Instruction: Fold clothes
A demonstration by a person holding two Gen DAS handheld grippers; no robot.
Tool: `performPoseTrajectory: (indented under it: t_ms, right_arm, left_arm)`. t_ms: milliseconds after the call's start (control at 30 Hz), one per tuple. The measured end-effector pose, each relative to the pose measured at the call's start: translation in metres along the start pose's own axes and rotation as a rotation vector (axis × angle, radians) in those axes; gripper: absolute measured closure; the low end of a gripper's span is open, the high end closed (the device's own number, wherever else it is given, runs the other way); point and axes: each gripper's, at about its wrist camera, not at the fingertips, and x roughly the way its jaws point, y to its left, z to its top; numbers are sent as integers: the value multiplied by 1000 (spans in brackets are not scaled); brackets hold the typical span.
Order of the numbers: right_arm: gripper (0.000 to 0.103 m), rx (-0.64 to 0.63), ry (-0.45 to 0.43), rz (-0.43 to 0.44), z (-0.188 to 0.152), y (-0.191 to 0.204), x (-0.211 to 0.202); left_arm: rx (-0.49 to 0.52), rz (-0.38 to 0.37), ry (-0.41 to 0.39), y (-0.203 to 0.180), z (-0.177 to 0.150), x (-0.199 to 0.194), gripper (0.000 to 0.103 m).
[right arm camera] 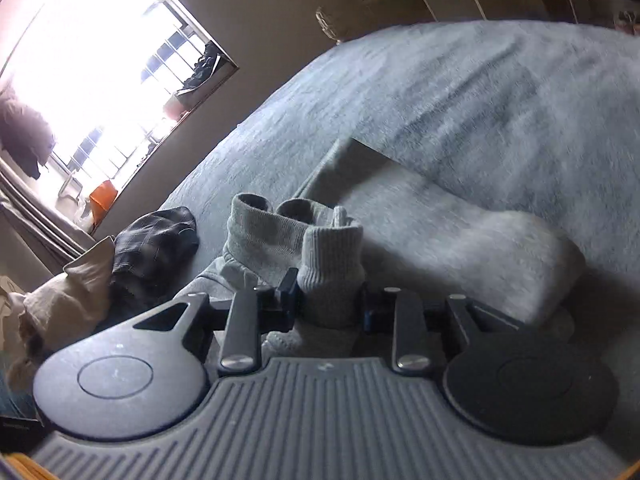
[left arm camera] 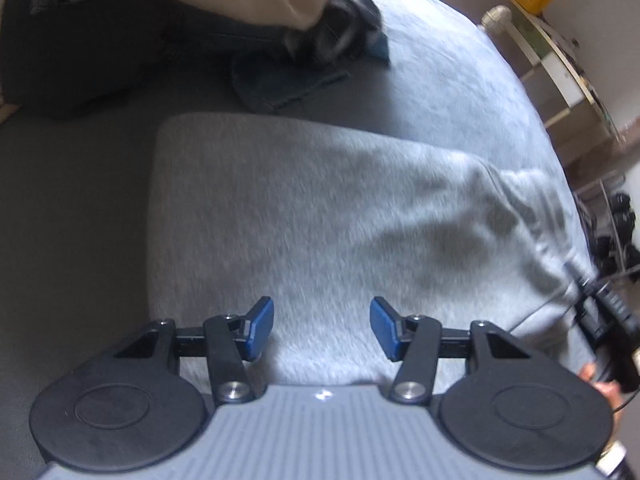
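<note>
- A grey sweatshirt (left arm camera: 320, 216) lies partly folded on a bed (left arm camera: 440, 80) with a grey cover.
- The left claw (left arm camera: 322, 328) hovers just above the garment, blue fingers spread apart, holding nothing.
- The right claw (right arm camera: 330, 300) is clamped on a ribbed cuff (right arm camera: 332, 268) of the sleeve.
- This looks like mid-fold: the next move likely calls for laying the sleeve across the body.

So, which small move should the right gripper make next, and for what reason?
Probably carry the ribbed cuff across onto the folded grey body. The right gripper is shut on that cuff, the sleeve is bunched beside the body, and the left gripper hangs open over the flat cloth, holding nothing.
</note>
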Motion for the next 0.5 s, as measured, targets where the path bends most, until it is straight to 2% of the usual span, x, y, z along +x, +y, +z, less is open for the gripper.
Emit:
performPoseTrajectory:
  t_ms: [133, 233, 300, 333, 400, 500]
  right_arm:
    - [78, -41, -75, 15, 9, 12, -21]
    - [77, -35, -97, -86, 8, -5, -19]
    - [75, 12, -66, -147, 3, -25, -16]
    - [72, 50, -47, -154, 1, -34, -14]
    - [56, 84, -41, -172, 5, -41, -21]
    - [40, 62, -59, -233, 25, -35, -41]
  left_arm:
    - [44, -5, 10, -5, -2, 7, 49]
    - [64, 0, 16, -7, -5, 14, 49]
    - [68, 4, 14, -6, -6, 15, 49]
    - [70, 6, 12, -5, -7, 16, 48]
    - [73, 9, 9, -3, -8, 17, 48]
    - [84, 25, -4, 0, -8, 17, 48]
